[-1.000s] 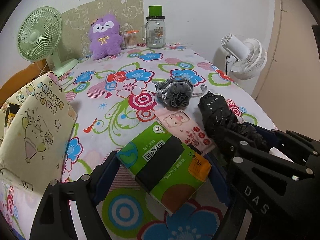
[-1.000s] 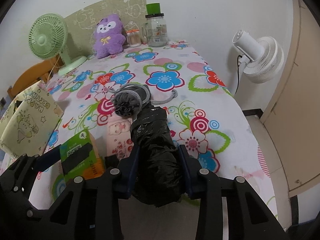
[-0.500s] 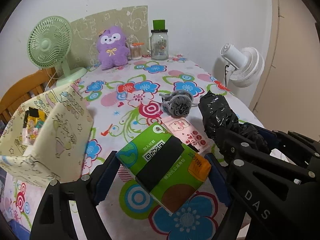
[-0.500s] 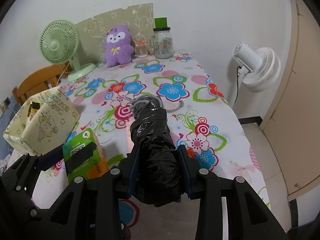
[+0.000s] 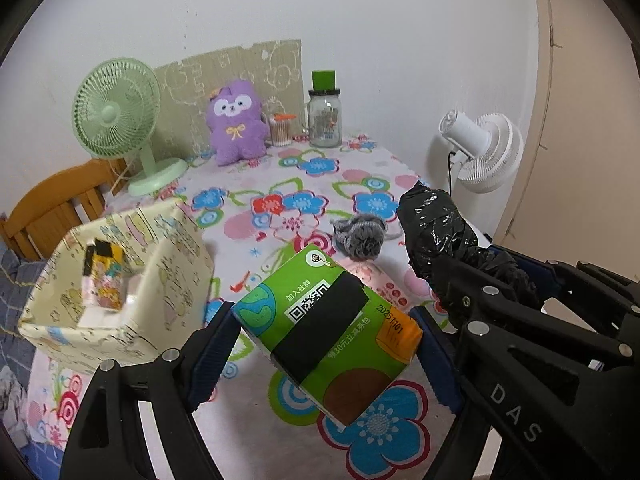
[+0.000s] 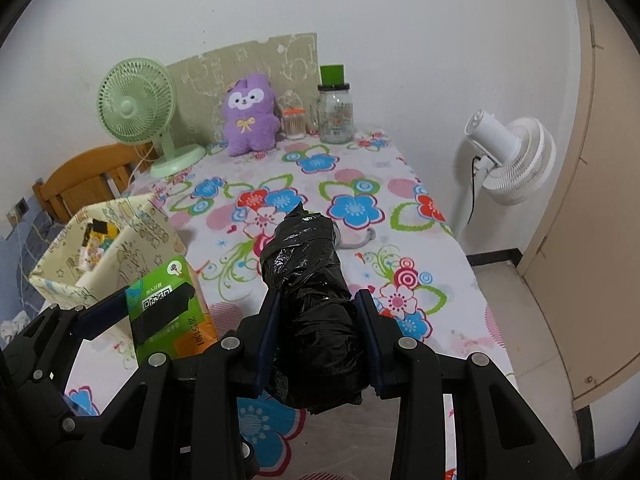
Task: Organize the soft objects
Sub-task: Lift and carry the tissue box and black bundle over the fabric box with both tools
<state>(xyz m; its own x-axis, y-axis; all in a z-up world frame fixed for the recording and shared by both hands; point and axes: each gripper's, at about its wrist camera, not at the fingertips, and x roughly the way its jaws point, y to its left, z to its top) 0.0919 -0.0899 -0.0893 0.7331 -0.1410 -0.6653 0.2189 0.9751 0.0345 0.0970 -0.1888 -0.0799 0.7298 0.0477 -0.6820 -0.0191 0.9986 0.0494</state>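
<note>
A flower-printed tablecloth (image 5: 280, 184) covers the table against a white wall. Left of the left gripper (image 5: 326, 344) stands a cream patterned fabric box (image 5: 160, 280); its widely spread jaws clamp a green tissue pack (image 5: 328, 332) above the cloth. Beside it, the right gripper (image 6: 318, 340), jaws narrowly set, grips a black crinkled plastic-wrapped bundle (image 6: 312, 280), a grey mesh sponge (image 5: 360, 236) lying beyond.

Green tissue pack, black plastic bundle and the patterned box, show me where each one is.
green tissue pack (image 5: 326, 330), left wrist view, top face.
black plastic bundle (image 6: 316, 312), right wrist view, middle.
patterned box (image 5: 176, 280), left wrist view, right wall.
</note>
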